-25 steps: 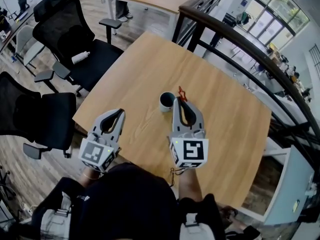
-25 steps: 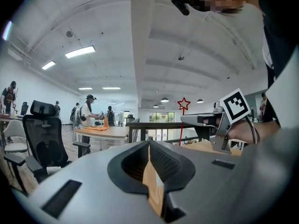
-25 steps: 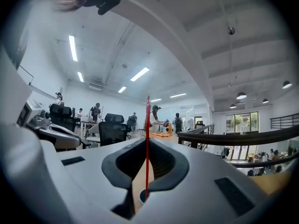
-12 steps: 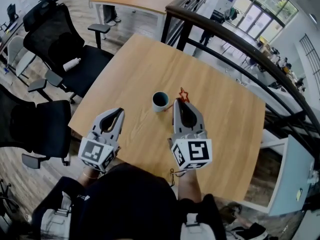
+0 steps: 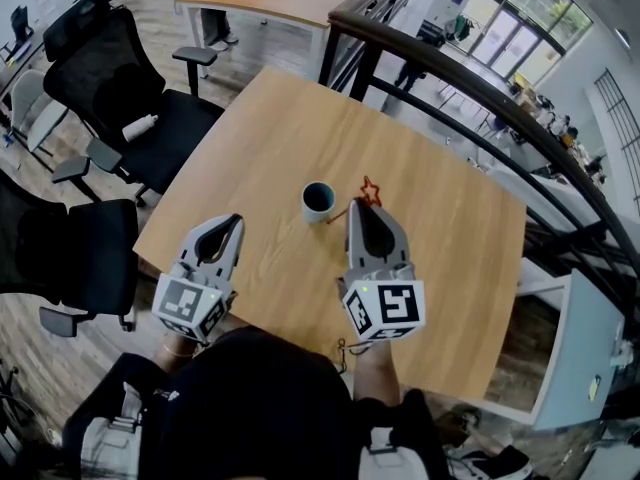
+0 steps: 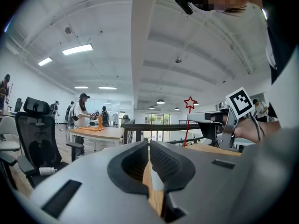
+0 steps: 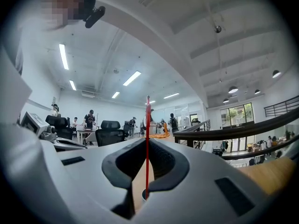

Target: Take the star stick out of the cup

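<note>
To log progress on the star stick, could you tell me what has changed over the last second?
The right gripper, shut on the star stick, has carried it rightward, away from the cup; the star now sits clear of the rim, and the stick looks out of the cup. The cup stayed put on the table, and the left gripper stayed shut and empty.
</note>
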`<action>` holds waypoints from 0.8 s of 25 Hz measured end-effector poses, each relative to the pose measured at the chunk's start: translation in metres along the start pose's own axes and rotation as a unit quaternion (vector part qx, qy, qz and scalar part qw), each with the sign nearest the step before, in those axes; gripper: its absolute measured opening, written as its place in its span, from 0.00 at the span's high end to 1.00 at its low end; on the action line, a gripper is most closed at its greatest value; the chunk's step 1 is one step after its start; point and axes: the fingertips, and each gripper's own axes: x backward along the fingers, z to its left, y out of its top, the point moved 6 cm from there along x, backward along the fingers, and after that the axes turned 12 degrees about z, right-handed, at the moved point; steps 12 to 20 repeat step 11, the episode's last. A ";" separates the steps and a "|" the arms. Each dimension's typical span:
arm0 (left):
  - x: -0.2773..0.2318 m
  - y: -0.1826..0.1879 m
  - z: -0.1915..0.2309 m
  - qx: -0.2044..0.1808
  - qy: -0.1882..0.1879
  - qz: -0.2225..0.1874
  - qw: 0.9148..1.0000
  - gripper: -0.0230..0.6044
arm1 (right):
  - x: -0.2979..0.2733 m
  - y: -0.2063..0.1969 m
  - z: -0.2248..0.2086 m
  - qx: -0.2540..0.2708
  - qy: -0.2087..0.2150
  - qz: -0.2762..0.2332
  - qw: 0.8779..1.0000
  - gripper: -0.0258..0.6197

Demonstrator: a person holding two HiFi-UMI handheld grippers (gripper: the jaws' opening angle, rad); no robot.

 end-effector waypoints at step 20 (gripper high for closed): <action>0.009 0.004 0.000 0.006 0.023 0.007 1.000 0.93 | 0.002 0.004 0.002 -0.005 0.013 -0.008 1.000 0.92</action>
